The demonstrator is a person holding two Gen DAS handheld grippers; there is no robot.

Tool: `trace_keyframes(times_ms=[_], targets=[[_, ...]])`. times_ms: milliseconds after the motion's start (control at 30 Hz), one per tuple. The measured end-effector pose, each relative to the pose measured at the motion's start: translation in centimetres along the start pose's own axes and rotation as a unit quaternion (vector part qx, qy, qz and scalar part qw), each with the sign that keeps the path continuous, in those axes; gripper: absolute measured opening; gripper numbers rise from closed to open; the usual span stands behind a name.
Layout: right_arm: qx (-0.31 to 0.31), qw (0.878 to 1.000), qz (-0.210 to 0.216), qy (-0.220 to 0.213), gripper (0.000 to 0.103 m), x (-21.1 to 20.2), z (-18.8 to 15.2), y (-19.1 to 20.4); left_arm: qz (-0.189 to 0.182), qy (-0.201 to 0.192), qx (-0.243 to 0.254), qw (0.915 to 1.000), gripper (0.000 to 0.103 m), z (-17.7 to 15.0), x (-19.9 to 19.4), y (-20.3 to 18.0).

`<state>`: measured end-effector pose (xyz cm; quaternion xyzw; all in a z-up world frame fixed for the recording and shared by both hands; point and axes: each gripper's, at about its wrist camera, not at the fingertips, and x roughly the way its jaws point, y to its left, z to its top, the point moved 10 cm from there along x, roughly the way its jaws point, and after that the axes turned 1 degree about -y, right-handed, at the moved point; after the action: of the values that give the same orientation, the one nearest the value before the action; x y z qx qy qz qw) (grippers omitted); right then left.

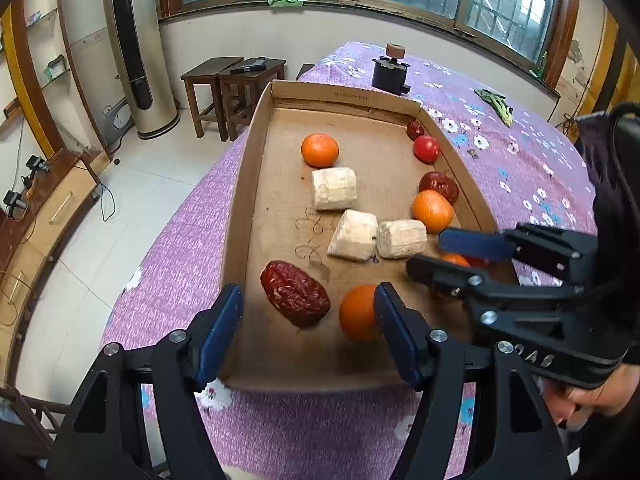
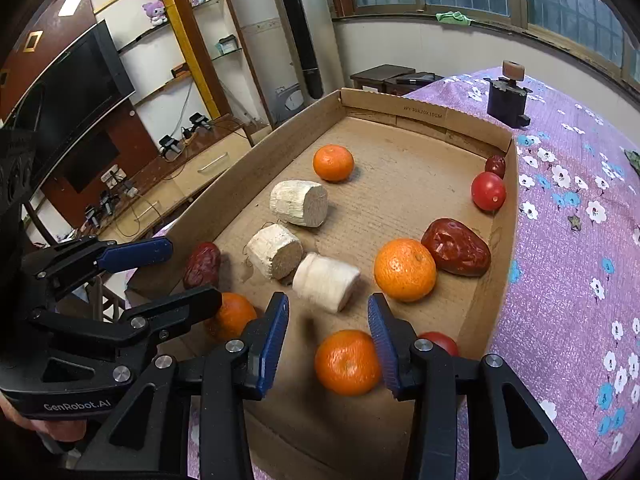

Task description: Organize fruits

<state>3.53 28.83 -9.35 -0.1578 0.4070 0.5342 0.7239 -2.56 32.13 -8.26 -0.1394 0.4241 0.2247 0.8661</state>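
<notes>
Near box [image 1: 244, 184] front edge: both hand-held grippers apart, oranges [image 2: 347, 362] loose, centre floor bare

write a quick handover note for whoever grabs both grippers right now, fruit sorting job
Left hand-held gripper: open, empty, over the near end of the cardboard box, a dried date and an orange just ahead of it.
Right hand-held gripper: open, an orange between its fingers, not gripped.
All fruit lies loose in the box: oranges, dates, tomatoes and three pale stalk pieces, mixed together.
Done: no grouping visible.
Left: sort the fruit by kind.
</notes>
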Motion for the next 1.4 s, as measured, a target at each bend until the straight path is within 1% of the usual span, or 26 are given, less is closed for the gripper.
trace_keyframes(times_ms=[200, 300, 433, 500, 533, 567, 600, 667, 700, 767, 867, 1033, 1133, 1200, 1333, 1400], targets=[[-0.027, 1.0, 0.008, -0.006, 0.044, -1.5, -0.2, 0.3, 0.0, -0.004, 0.014, 0.9999, 0.068, -0.8, -1.0, -0.5], [-0.046, 0.999, 0.017, -0.01, 0.051, -2.4, -0.3, 0.6, -0.002, -0.011, 0.021, 0.9997, 0.068, -0.9, -1.7, -0.9], [-0.075, 0.997, 0.02, -0.015, 0.059, -3.8, -0.4, 0.5, -0.003, -0.017, 0.025, 0.9995, 0.068, -1.0, -2.5, -1.3], [-0.083, 0.996, 0.02, -0.014, 0.064, -4.2, -0.5, 0.3, 0.0, -0.021, 0.03, 0.9993, 0.069, -1.1, -3.0, -1.6], [-0.087, 0.996, 0.021, -0.014, 0.067, -4.5, -0.5, 0.1, 0.002, -0.024, 0.032, 0.9992, 0.071, -1.2, -3.1, -1.7], [-0.093, 0.995, 0.024, -0.014, 0.069, -4.9, -0.6, 0.1, 0.006, -0.026, 0.035, 0.999, 0.076, -1.2, -3.4, -1.7], [-0.099, 0.995, 0.027, -0.013, 0.07, -5.1, -0.6, 0.1, 0.011, -0.031, 0.04, 0.9986, 0.078, -1.2, -3.6, -1.8], [-0.113, 0.993, 0.033, -0.011, 0.078, -5.7, -0.9, 0.2, 0.019, -0.04, 0.046, 0.9979, 0.081, -1.2, -4.0, -1.9], [-0.121, 0.992, 0.036, -0.009, 0.08, -6.0, -1.0, 0.2, 0.025, -0.042, 0.05, 0.9975, 0.082, -1.3, -4.1, -2.0], [-0.138, 0.99, 0.038, -0.006, 0.086, -6.6, -1.4, 0.5, 0.024, -0.037, 0.058, 0.9973, 0.082, -1.5, -3.9, -2.4], [-0.162, 0.986, 0.038, -0.001, 0.086, -7.2, -2.1, 0.9, 0.028, -0.035, 0.065, 0.9969, 0.082, -1.9, -4.0, -2.9], [-0.204, 0.978, 0.037, -0.006, 0.087, -8.1, -3.1, 1.6, 0.017, -0.041, 0.067, 0.9968, 0.082, -2.1, -4.8, -3.9], [-0.241, 0.97, 0.012, -0.021, 0.09, -8.9, -3.8, 1.9, 0.013, -0.047, 0.067, 0.9965, 0.082, -2.0, -5.4, -4.2], [-0.256, 0.966, 0.004, -0.023, 0.09, -9.0, -4.3, 2.0, 0.012, -0.049, 0.069, 0.9964, 0.082, -2.1, -5.6, -4.4], [-0.258, 0.966, 0.028, -0.011, 0.09, -9.3, -5.1, 2.2, 0.018, -0.046, 0.068, 0.9965, 0.082, -2.3, -5.5, -4.5], [-0.256, 0.966, 0.034, -0.01, 0.09, -9.4, -5.3, 2.2, 0.018, -0.047, 0.066, 0.9966, 0.082, -2.3, -5.6, -4.5]])
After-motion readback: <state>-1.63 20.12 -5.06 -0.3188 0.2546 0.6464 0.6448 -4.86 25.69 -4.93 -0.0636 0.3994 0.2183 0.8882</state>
